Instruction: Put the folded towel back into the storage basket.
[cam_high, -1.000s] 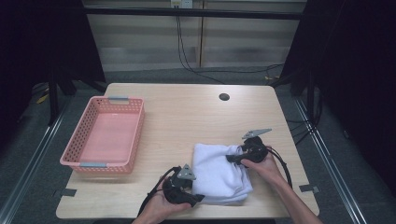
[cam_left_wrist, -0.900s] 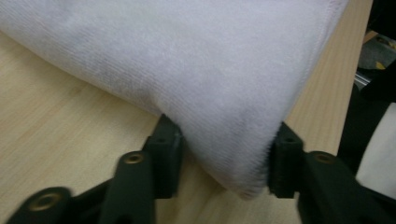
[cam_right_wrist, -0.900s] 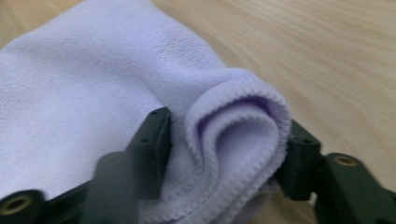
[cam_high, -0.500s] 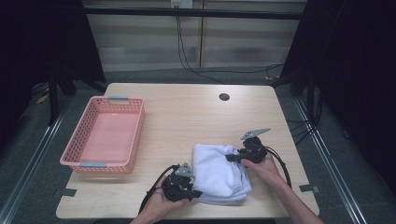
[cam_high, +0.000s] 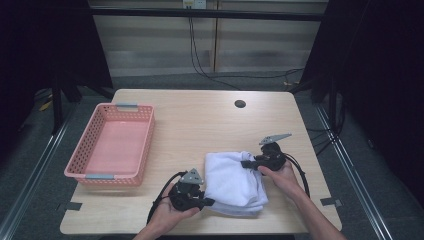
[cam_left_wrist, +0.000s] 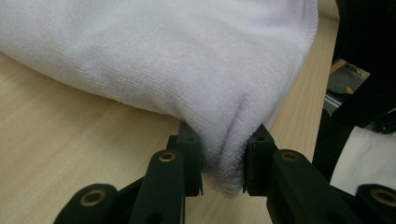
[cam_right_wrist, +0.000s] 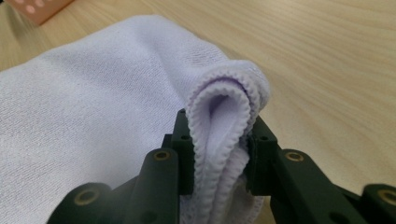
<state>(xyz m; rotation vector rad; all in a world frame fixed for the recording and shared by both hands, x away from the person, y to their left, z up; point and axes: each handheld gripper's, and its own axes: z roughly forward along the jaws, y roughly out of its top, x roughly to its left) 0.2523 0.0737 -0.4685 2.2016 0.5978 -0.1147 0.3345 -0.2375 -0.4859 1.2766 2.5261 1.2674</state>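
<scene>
A white towel (cam_high: 232, 180) lies folded on the wooden table (cam_high: 200, 120), near its front edge. My left gripper (cam_high: 207, 201) is at the towel's near left corner. In the left gripper view its pads pinch a bunched fold of the towel (cam_left_wrist: 224, 163). My right gripper (cam_high: 245, 164) is at the towel's far right edge. In the right gripper view its pads press on a doubled hem of the towel (cam_right_wrist: 219, 154). The jaws of both grippers have just been closing, with the towel between them.
A pink plastic basket (cam_high: 112, 145) with nothing in it stands on the left side of the table. A small round hole (cam_high: 240, 104) is in the tabletop towards the back. Dark floor and cables surround the table.
Both hands stay almost where they were. The left gripper has edged a little towards the towel's corner, and the cloth there looks more gathered.
</scene>
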